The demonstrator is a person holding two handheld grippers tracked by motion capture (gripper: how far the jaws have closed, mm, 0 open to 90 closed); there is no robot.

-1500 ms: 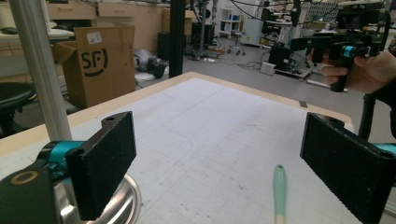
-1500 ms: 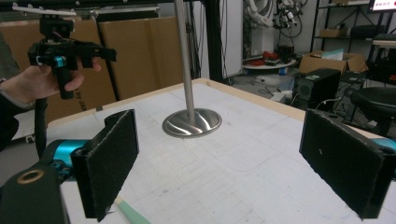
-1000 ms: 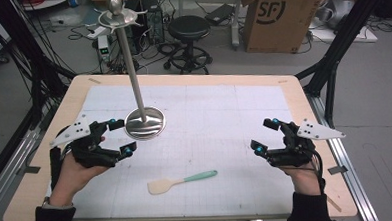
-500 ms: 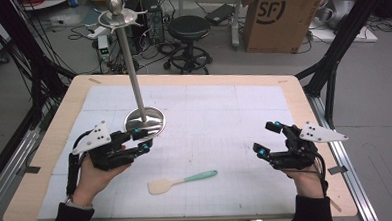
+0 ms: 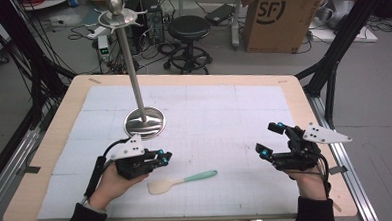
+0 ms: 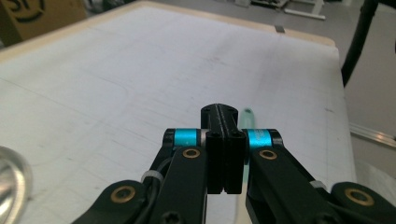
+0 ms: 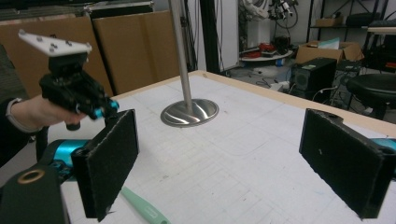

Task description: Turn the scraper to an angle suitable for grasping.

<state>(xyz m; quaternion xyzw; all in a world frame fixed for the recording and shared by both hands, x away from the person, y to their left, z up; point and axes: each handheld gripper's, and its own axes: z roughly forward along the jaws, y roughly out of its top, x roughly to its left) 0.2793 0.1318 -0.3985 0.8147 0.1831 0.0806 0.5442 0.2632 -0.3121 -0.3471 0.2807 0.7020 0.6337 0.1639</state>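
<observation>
Spatula, pale head and green handle, lies flat on the white mat of the counter, near its front edge, between the two grippers. Behind it stands a metal rack on a round base, well apart from the spatula. Left gripper hovers just beside the spatula's head, jaws clenched together on nothing. Right gripper waits well to the right, jaws released wide. Judged step: grasping the spatula; the left jaws should part first, then straddle the handle squarely.
</observation>
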